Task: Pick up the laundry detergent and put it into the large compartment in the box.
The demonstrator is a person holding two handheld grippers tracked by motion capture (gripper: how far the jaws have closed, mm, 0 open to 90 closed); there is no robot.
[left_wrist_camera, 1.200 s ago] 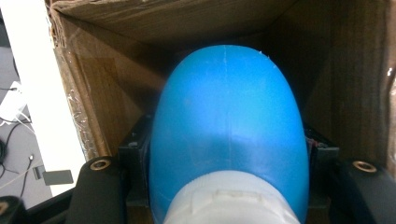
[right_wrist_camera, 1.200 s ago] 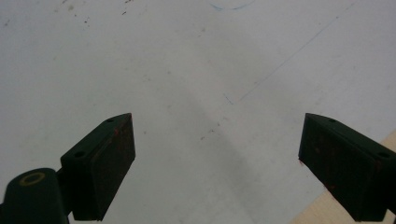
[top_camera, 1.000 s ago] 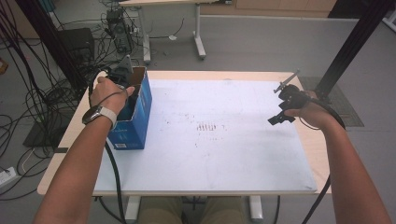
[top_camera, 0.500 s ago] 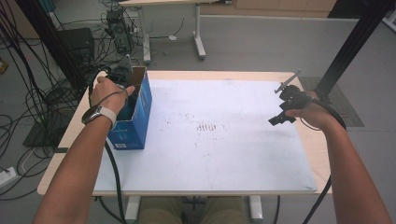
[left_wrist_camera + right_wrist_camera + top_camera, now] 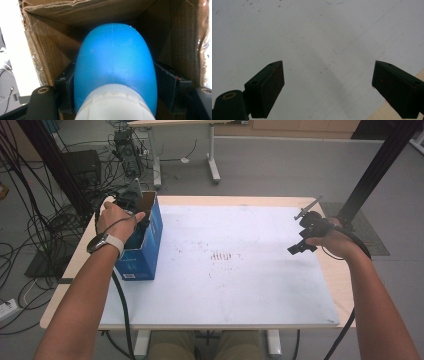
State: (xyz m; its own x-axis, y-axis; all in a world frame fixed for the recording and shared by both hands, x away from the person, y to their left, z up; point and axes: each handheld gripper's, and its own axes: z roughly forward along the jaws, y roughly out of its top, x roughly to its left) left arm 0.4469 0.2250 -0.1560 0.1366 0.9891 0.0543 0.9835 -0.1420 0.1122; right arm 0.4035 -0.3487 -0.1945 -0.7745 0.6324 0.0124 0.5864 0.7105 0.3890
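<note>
- Here, the left gripper is reaching down into the open blue cardboard box standing at the left edge of the table.
- Inside that box, a blue egg-shaped object with a white ribbed base is sitting between the left jaws, which have just been opening; whether the pads are pressing on it or standing just clear is impossible to tell.
- Meanwhile, the right gripper is hovering over the white table sheet near its right edge, well apart from the box, jaws spread wide with nothing between them.
</note>
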